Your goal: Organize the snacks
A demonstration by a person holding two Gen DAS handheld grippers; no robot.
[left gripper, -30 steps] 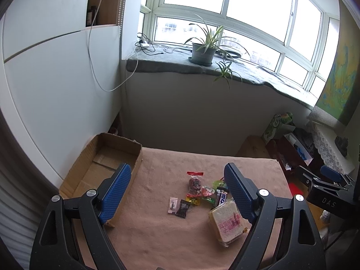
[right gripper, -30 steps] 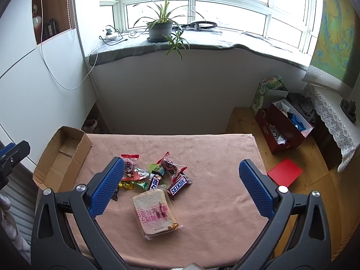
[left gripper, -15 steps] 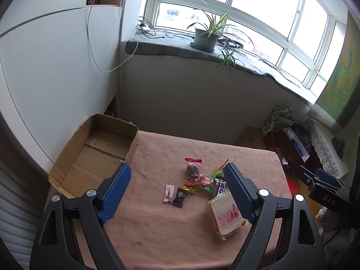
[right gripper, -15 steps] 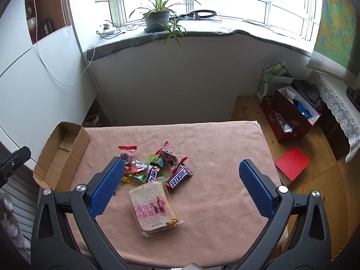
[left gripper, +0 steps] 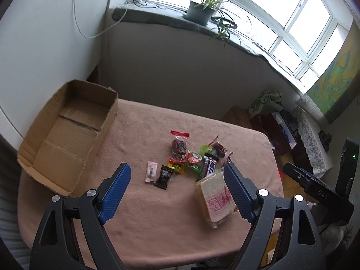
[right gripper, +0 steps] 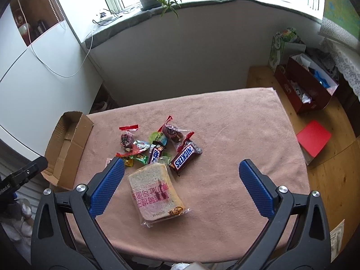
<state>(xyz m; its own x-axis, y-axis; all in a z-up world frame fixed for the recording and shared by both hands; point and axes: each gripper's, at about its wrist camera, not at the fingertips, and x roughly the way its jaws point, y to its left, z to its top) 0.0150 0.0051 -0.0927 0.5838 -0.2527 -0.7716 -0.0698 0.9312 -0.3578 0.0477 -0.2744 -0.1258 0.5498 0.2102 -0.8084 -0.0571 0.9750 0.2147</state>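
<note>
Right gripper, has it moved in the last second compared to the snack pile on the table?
Yes. The right gripper has come forward and down toward the table: the wrapped bread slice now lies between its open fingers, nearer the camera.

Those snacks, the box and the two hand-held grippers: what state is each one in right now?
Cardboard box: open-topped, nothing inside, at the table's left edge.
Bagged bread: sealed, lying flat on the cloth.
Snickers bar: wrapped, lying beside the bread.
Small sweets: wrapped, heaped loosely mid-table.
Black sweet: wrapped, apart from the heap.
Left hand-held gripper: open, holding nothing.
Right hand-held gripper: open, holding nothing.
</note>
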